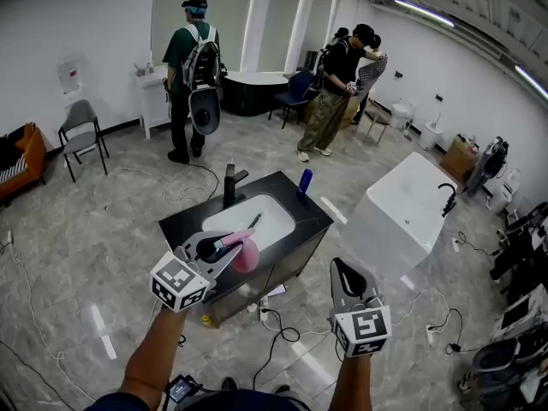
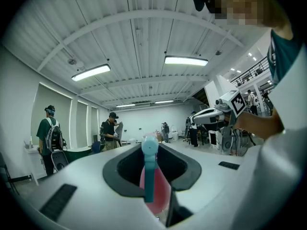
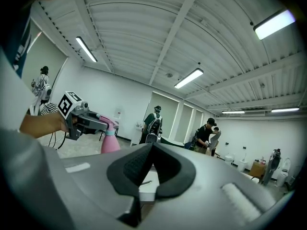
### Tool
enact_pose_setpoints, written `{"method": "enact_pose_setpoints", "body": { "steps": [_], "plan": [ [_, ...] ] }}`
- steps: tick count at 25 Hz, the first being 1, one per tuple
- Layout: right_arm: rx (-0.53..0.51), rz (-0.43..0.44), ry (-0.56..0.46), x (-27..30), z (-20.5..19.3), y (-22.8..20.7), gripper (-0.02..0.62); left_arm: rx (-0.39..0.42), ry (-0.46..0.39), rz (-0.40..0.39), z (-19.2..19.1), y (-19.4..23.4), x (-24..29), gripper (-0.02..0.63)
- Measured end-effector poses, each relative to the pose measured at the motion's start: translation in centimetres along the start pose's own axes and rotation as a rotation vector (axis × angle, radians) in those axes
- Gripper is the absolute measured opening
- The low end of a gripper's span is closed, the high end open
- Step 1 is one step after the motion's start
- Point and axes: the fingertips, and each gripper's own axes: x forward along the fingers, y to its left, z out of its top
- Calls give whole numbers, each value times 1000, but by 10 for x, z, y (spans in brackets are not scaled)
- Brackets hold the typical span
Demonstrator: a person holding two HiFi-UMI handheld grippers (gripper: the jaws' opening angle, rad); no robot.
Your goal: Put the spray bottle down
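Spray bottle (image 1: 245,252): smooth pink plastic. Countertop (image 1: 287,188): glossy black. Basin (image 1: 267,223): glossy white. Floor (image 1: 86,229): polished grey stone look.

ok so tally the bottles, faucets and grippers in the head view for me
bottles: 2 (pink spray bottle in the left gripper, blue bottle on the counter)
faucets: 2 (vanity faucet, tub faucet)
grippers: 2 (left gripper, right gripper)
total: 6

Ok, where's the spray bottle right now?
Head view, lower left: the spray bottle is clamped in the left gripper, seen against the near edge of the black sink counter.
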Motion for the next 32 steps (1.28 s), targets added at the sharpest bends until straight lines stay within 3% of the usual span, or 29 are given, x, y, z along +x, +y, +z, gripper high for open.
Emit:
{"method": "enact_pose_setpoints", "body": {
  "steps": [8, 14, 32],
  "plan": [
    [6, -3, 5, 21, -4, -9, 9, -11, 11, 6, -9, 15, 8, 81],
    [15, 47, -4, 46, -16, -33, 9, -19, 30, 50, -14, 24, 29, 81],
    [35, 226, -39, 129, -58, -153, 9, -39, 80, 213, -21, 31, 150, 81]
  ]
}}
